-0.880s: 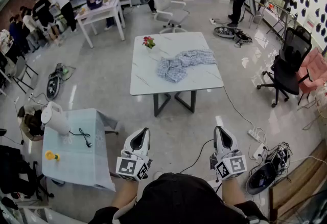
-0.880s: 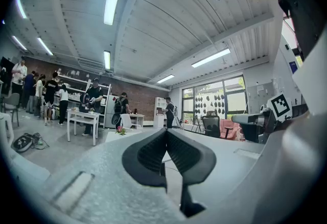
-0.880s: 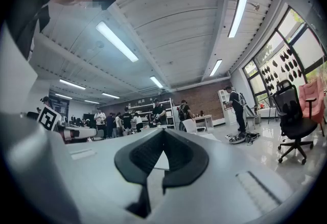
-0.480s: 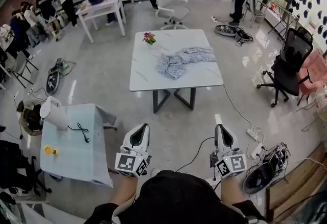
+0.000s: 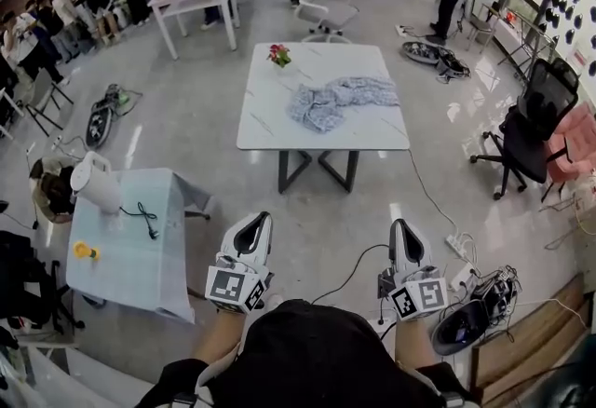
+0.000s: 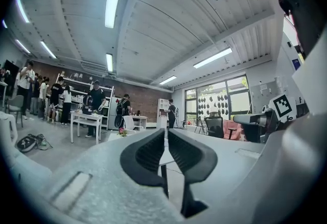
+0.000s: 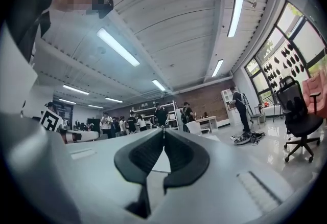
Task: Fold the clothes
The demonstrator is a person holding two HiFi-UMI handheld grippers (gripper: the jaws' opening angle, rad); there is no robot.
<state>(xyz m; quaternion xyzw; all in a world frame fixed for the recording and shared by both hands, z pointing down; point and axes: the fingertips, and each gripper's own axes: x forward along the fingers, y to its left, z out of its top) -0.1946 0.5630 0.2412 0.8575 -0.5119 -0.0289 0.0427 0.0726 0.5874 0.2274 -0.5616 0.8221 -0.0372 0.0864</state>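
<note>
A crumpled light blue-grey garment (image 5: 337, 100) lies on the white marble-look table (image 5: 270, 123) across the room. In the head view my left gripper (image 5: 254, 224) and right gripper (image 5: 401, 228) are held level in front of me, well short of the table. Both are shut with nothing between the jaws. The left gripper (image 6: 165, 133) shows its black pads pressed together in the left gripper view; the table (image 6: 118, 136) shows small and far off beyond them. The right gripper (image 7: 163, 133) is likewise closed in the right gripper view.
A small pot of red flowers (image 5: 277, 54) stands at the table's far left corner. A low table (image 5: 130, 252) with a white kettle (image 5: 93, 183) is at my left. Cables and a power strip (image 5: 463, 252) lie on the floor at right. A black office chair (image 5: 531, 131) and several people stand around.
I have shifted a little toward the table; the view has tilted so the table sits slightly higher. Both grippers stay shut and in the same pose.
</note>
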